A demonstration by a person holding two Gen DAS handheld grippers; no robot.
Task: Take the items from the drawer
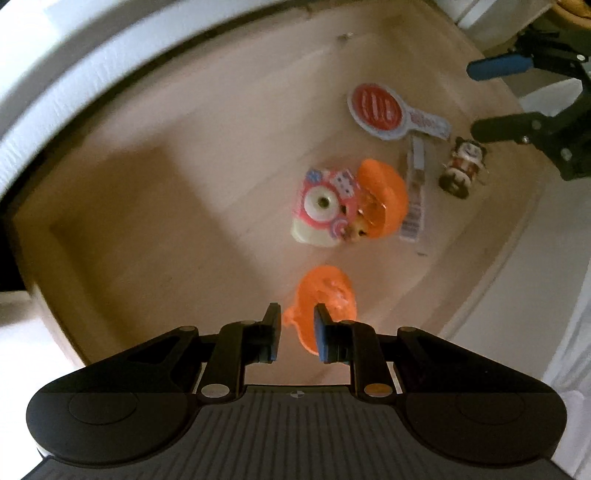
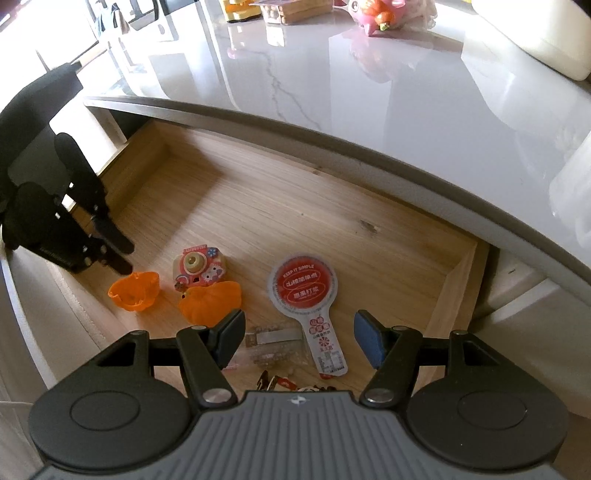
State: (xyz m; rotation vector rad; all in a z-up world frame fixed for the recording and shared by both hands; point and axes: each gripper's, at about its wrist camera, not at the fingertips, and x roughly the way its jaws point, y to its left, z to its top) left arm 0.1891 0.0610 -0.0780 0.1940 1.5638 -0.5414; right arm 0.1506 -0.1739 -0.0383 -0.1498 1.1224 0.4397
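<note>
The wooden drawer (image 2: 277,199) stands pulled out. On its floor lie an orange shell half (image 2: 135,291) (image 1: 325,295), a second orange half (image 2: 210,299) (image 1: 384,195), a pink toy camera (image 2: 197,271) (image 1: 325,203), a red paddle-shaped packet (image 2: 303,291) (image 1: 380,107), a clear bag (image 2: 273,347) (image 1: 415,192) and a small figure (image 1: 461,166). My left gripper (image 1: 297,332) (image 2: 125,258) points down at the first half's rim, jaws narrowly apart, pads pressing on nothing. My right gripper (image 2: 299,339) (image 1: 487,98) hangs wide open over the packet's handle and the bag.
A grey marble countertop (image 2: 369,74) overhangs the drawer's back. On it stand a pink toy (image 2: 376,14), wooden blocks (image 2: 280,11) and a white container (image 2: 535,37). The drawer's white front (image 1: 498,314) lies near the grippers. The drawer's left part holds bare wood (image 1: 147,221).
</note>
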